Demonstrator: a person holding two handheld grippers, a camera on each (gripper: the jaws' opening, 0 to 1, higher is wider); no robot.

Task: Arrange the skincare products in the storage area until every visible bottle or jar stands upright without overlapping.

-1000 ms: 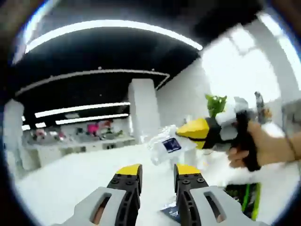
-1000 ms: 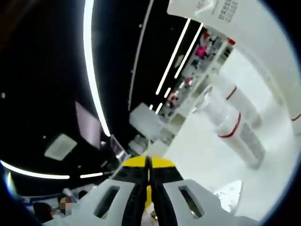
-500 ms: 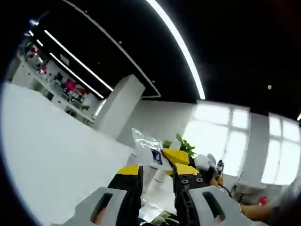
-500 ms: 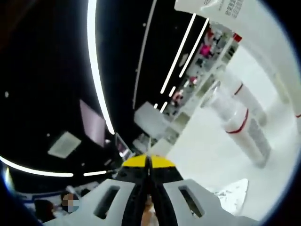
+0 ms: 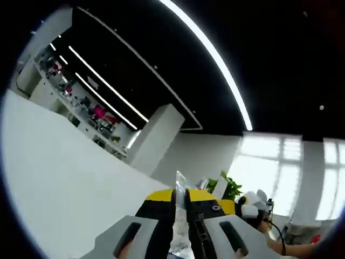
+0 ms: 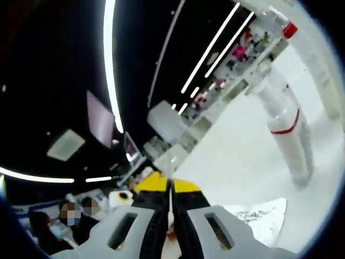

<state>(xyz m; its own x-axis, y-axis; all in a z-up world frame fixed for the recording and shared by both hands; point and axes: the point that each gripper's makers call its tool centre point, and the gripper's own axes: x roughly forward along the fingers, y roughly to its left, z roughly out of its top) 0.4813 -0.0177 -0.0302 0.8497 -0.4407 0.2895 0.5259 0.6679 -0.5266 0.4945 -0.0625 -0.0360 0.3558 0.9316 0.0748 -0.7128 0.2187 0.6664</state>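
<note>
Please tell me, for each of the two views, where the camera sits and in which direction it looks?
Left gripper view: rides on the left gripper, tilted up over the white table toward the dark ceiling; its jaws pinch a clear plastic packet; the right gripper and a hand show at lower right.
Right gripper view: rides on the right gripper, rolled, facing ceiling lights and a red-banded bottle; jaws closed, contents unclear.
Shared: the white table, ceiling light strips, the distant shelves.
</note>
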